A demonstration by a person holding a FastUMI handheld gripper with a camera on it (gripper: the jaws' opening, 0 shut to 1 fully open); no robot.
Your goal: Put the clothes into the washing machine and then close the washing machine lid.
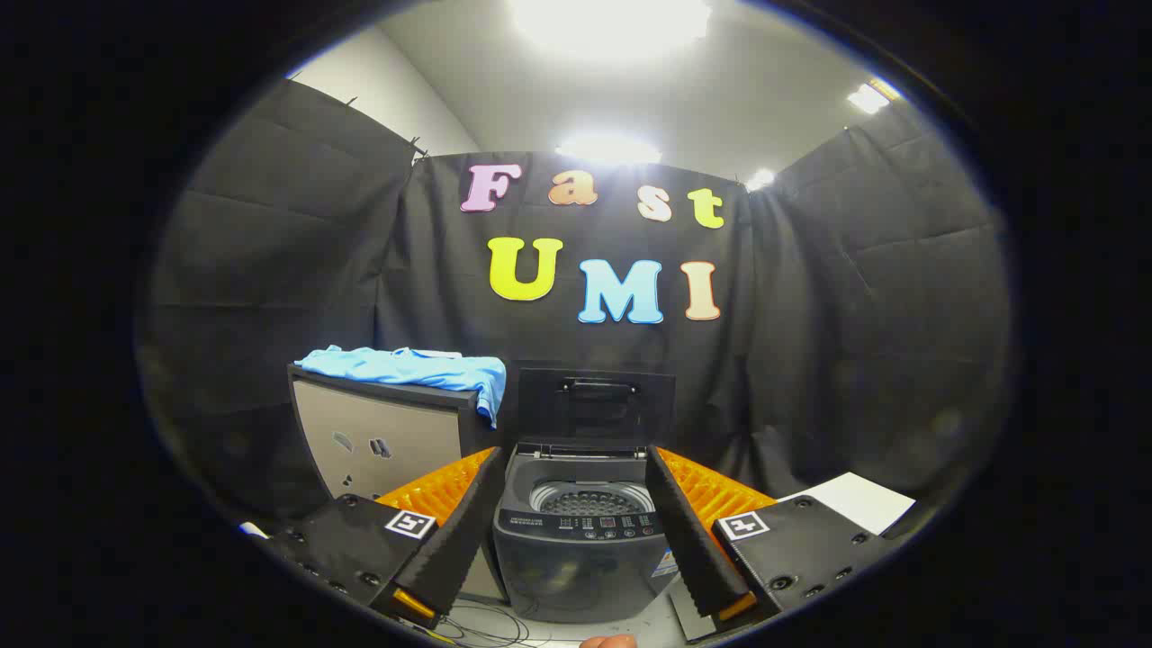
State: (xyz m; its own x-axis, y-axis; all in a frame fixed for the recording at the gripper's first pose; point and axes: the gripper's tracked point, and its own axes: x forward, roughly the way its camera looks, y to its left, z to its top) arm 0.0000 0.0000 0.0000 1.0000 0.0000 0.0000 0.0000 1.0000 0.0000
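Cabinet (382, 436): stands left of the washer, just beside it, against the black cloth wall. Pale front panel, dark frame and top. Two small marks on the front panel, too small to tell what they are.

Clothes (409, 367): light blue garment, lying flat across the cabinet top. One corner hangs over the cabinet's right edge, toward the washer. Well beyond the fingers, up and to the left of them.

Left finger (454, 531): ridged inner face, angled in toward the washer, touching nothing.

Hand-held gripper (573, 526): spread wide, nothing held. The washer shows in the gap between the fingers, beyond them.

Washer (576, 549): dark top-loader, on the floor in the middle of the booth. Drum (589, 499) open to view, perforated base visible, nothing seen inside. Control strip with small buttons runs along the front rim.

Lid (594, 402): raised, standing upright behind the drum, leaning against the cloth wall. Handle bar across its upper part.

Cables (486, 625): thin, loose on the floor in front of the washer, near its left foot.

Right finger (693, 531): ridged inner face, angled in, mirroring the left, touching nothing.

White sheet (855, 499): flat pale surface, right of the washer, beyond the right finger; its nature cannot be told.
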